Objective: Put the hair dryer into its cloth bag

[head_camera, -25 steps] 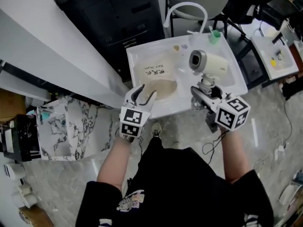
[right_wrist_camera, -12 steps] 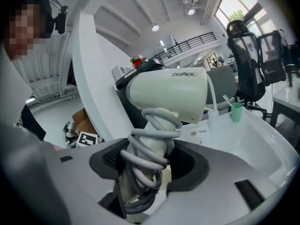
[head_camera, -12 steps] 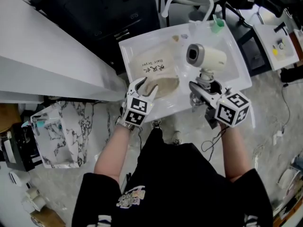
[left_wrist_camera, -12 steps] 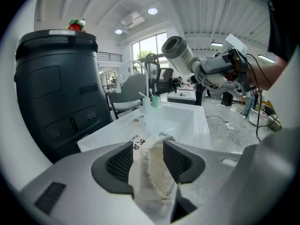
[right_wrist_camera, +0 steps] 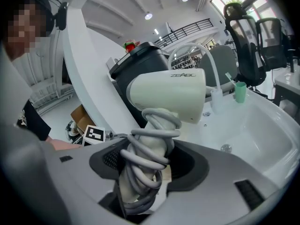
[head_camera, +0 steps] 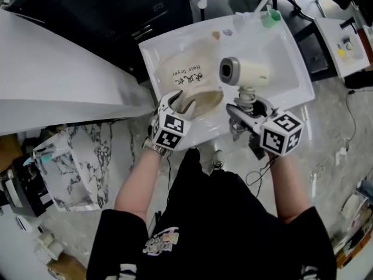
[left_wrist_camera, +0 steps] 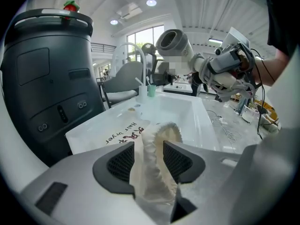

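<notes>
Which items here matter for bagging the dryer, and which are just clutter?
In the job:
hair dryer, handle clamped in the right gripper
cloth bag, rim pinched in the left gripper

Lying about:
green cup at the basin's corner
black machine behind
marbled box on the floor

"Hair Dryer" beside red characters on the cloth bag (head_camera: 187,81); brand starting "ZEAB" on the hair dryer (right_wrist_camera: 168,95).
</notes>
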`<state>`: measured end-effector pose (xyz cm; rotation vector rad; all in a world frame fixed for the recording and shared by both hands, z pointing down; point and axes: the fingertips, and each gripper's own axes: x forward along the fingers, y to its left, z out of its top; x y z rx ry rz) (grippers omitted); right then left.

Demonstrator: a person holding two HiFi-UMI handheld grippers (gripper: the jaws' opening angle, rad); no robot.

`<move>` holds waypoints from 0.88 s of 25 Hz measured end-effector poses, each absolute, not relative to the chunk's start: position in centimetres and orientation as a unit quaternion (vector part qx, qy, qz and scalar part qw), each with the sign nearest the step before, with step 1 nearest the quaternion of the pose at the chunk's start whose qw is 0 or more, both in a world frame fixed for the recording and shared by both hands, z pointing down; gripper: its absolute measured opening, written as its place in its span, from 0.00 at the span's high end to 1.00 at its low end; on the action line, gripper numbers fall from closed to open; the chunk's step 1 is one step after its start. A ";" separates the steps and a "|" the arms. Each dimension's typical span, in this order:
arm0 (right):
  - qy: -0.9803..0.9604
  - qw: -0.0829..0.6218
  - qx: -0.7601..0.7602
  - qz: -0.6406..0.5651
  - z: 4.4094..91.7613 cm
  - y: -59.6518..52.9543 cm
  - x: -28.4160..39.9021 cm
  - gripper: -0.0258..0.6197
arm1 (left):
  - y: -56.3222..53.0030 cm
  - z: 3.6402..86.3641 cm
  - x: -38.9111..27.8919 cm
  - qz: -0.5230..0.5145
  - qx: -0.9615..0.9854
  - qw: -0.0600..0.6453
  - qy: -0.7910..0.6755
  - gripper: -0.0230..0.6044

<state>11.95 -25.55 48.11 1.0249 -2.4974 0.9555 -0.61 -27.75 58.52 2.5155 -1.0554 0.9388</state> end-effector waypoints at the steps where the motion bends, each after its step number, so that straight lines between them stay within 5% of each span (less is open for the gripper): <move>1: -0.863 0.140 0.353 0.335 48.5 -25.5 11.8 0.57 | -27.8 58.6 -0.6 0.323 0.865 0.129 -0.361 0.66; 7: -0.853 0.158 0.335 0.368 51.1 -24.3 10.9 0.57 | -28.4 59.1 -0.6 0.311 0.868 0.137 -0.361 0.69; 12: -0.841 0.179 0.317 0.400 53.5 -22.3 10.2 0.57 | -28.5 59.0 -0.8 0.303 0.870 0.141 -0.362 0.85; 22: -0.815 0.248 0.244 0.464 58.3 -17.6 8.1 0.58 | -28.5 59.1 -1.2 0.290 0.869 0.168 -0.363 0.89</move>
